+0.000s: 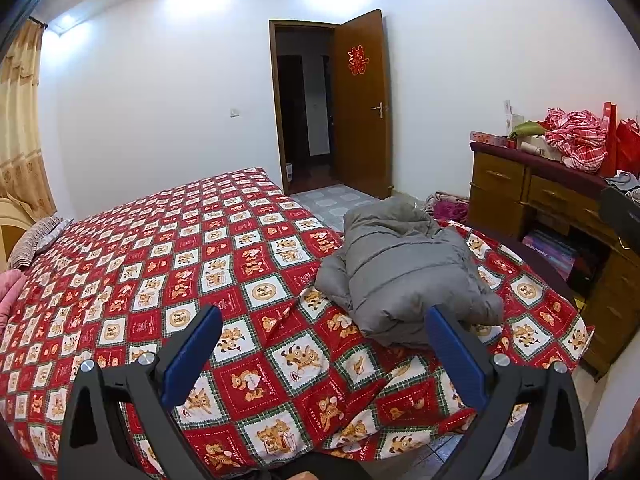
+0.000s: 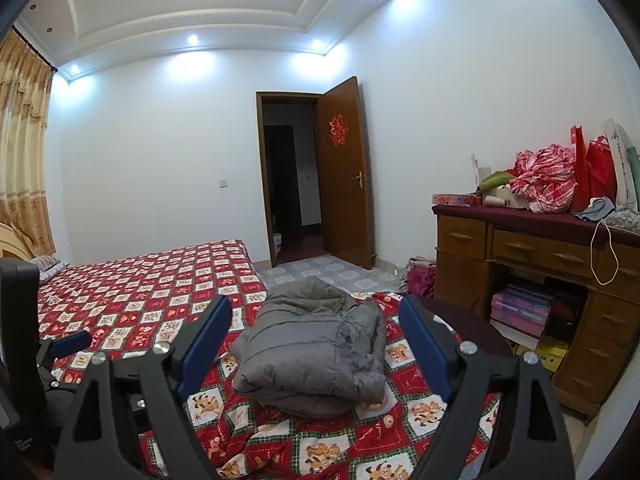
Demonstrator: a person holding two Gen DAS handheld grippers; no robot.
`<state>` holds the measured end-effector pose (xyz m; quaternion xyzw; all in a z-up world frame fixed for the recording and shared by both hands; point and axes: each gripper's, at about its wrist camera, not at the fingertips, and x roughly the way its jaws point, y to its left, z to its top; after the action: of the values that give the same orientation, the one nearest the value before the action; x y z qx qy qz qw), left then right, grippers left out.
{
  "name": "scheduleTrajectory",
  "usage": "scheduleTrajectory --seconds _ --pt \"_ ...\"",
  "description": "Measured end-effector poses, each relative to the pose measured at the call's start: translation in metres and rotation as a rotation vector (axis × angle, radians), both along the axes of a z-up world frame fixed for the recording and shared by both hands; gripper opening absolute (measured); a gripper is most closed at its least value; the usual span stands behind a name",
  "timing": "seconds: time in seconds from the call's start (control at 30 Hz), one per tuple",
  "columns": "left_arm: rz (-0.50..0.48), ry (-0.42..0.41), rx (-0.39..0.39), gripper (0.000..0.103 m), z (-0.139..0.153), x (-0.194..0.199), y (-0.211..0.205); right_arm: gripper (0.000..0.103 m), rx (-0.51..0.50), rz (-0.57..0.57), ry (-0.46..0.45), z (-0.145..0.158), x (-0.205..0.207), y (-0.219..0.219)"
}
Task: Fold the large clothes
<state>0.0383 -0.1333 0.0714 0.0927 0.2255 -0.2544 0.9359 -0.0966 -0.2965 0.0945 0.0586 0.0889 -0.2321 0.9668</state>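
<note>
Your bed [image 1: 168, 240] fills most of both views, covered by a red patchwork bedspread [image 2: 160, 292] printed with cartoon bears in white squares; the cloth is rumpled into ridges at the near corner. Behind it stands a white wall with an open brown door [image 1: 362, 100] bearing a red paper cutting [image 1: 357, 59], and a gold curtain [image 1: 20, 128] hangs at the far left. To your right sits a wooden desk [image 2: 520, 248] with drawers, its dark red top crowded with a red checked cloth [image 2: 544, 178], red bags [image 2: 596, 168] and small boxes.

The task's garment, a grey puffer jacket [image 2: 316, 340], lies folded into a thick bundle on the near right corner of the bed, hood end toward the door. It rests on the bedspread alone, with neither tool touching it.

Your left gripper [image 1: 324, 344] hangs over the bedspread with its blue-padded fingers spread wide and nothing between them; in the left wrist view the right-hand finger overlaps the jacket's near edge, though whether it touches there you cannot tell. Your right gripper [image 2: 316, 336] is also wide apart, framing the jacket from in front without the pads pressing on it. A striped pillow [image 1: 36, 240] lies at the bed's far left edge.
</note>
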Motion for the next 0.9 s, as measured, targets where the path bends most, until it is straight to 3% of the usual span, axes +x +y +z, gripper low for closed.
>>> scheduleTrajectory --seconds 0.6,0.9 --pt "0.062 -0.050 -0.004 0.101 0.000 0.006 0.004 0.087 -0.011 -0.018 -0.005 0.002 0.000 -0.002" --pt "0.008 -0.008 -0.043 0.101 -0.003 0.017 0.009 0.087 0.002 -0.014 0.013 -0.001 0.003 0.001"
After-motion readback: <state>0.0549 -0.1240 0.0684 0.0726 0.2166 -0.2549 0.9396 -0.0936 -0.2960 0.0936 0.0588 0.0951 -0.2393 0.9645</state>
